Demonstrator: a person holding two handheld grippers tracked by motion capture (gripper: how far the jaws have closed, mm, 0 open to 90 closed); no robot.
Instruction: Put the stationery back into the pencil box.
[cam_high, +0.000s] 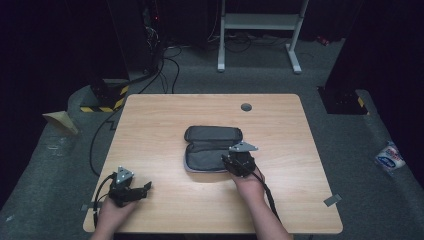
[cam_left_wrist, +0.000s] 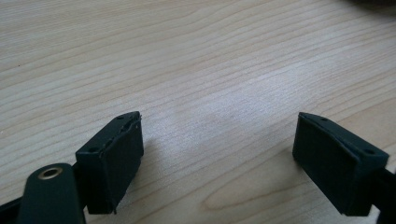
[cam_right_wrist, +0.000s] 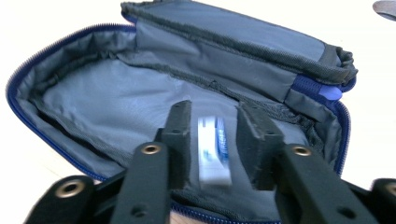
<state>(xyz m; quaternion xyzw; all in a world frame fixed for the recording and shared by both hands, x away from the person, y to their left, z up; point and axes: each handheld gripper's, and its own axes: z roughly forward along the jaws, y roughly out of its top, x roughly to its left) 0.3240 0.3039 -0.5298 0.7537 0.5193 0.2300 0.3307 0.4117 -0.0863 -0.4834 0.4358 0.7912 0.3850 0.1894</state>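
Eraser (cam_right_wrist: 214, 151), a small white block with blue print, sits between the jaws of the right gripper (cam_right_wrist: 214, 140), its long axis running along them toward twelve o'clock in the right gripper view. It lies over the grey lining of the open pencil case (cam_high: 212, 148), low in the near half, close to the blue zipper edge at six o'clock. The jaws stand a little apart with a sliver of lining showing on each side of the eraser, so they look loosened rather than clamped; whether the block already rests on the lining I cannot tell, since it is blurred. In the high view the right hand (cam_high: 248, 182) reaches to the case's five o'clock corner with the gripper tipped down into it. The left gripper (cam_high: 131, 190) rests at seven o'clock on the desk (cam_high: 165, 115), well apart from the case, jaws wide and holding nothing.
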